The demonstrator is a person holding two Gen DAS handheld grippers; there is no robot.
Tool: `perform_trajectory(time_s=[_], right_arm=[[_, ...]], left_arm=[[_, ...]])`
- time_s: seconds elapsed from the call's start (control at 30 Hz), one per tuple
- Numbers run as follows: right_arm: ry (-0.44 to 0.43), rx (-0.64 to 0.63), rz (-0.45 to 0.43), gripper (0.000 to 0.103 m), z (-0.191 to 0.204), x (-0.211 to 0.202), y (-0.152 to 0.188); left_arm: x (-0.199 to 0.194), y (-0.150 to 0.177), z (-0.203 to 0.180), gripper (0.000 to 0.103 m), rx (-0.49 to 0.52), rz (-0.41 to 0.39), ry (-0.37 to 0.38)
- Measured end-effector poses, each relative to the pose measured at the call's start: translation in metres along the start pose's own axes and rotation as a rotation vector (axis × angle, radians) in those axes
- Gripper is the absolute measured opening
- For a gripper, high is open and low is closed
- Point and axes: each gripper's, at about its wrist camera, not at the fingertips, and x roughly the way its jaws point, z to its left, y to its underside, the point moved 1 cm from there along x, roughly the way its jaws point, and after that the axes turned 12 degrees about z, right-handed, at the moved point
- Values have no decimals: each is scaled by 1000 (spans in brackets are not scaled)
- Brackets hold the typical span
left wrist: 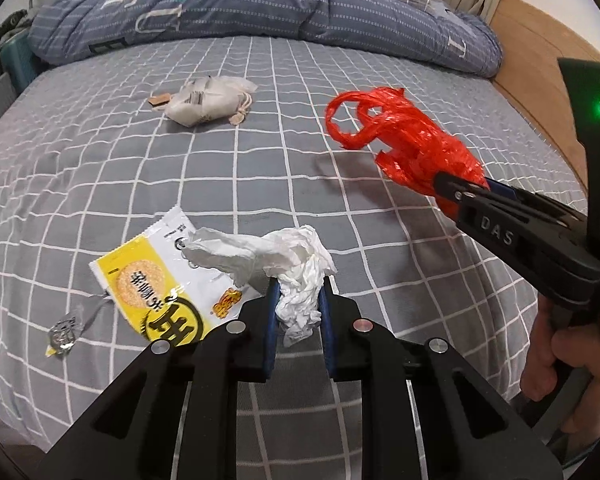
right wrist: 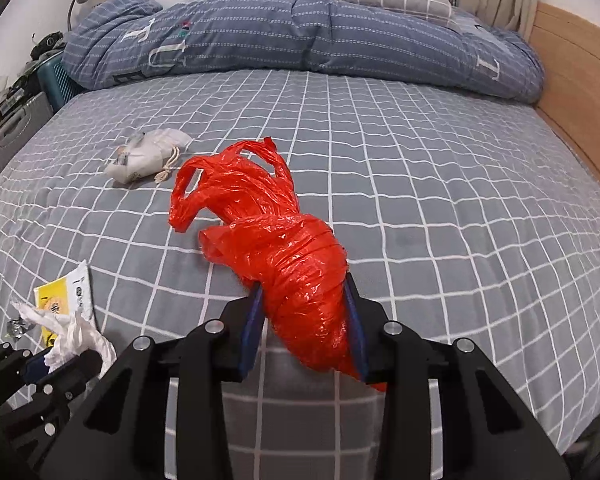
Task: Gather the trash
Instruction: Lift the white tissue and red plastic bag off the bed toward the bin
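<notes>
My left gripper (left wrist: pixel 299 294) is shut on a crumpled white tissue (left wrist: pixel 288 256), held just above the bed. Under and left of it lies a yellow and white snack wrapper (left wrist: pixel 156 284), with a small clear candy wrapper (left wrist: pixel 66 332) further left. My right gripper (right wrist: pixel 305 300) is shut on a crumpled red plastic bag (right wrist: pixel 284 256), whose handles hang forward. In the left wrist view the red plastic bag (left wrist: pixel 412 140) and the right gripper (left wrist: pixel 454 190) come in from the right, held by a hand (left wrist: pixel 560 364). In the right wrist view the tissue (right wrist: pixel 76 336) and the left gripper (right wrist: pixel 74 362) show at the lower left.
A grey checked bed sheet (left wrist: pixel 260 160) covers the mattress. A small white drawstring pouch (left wrist: pixel 208 100) lies mid-bed, with a brown tag beside it. A folded blue quilt (left wrist: pixel 228 4) lies across the far side. A wooden bed frame (right wrist: pixel 572 80) runs along the right. Cases stand at the left.
</notes>
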Motion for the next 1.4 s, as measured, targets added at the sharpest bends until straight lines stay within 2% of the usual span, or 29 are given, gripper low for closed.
perform_trajectory(time_s=[0.5,0.9,1.4], right_arm=[[17,56,-21,35,-4,-54,33],[14,72,-14,35,-3,-80,62],[3,71,-25,35,17,-121,108]], left_arm=[[-49,24,2,17,-3,-29,-7],[-71,47,8,17,-16,-18,-15],[-108,86,12,17,-9,-41,-27]])
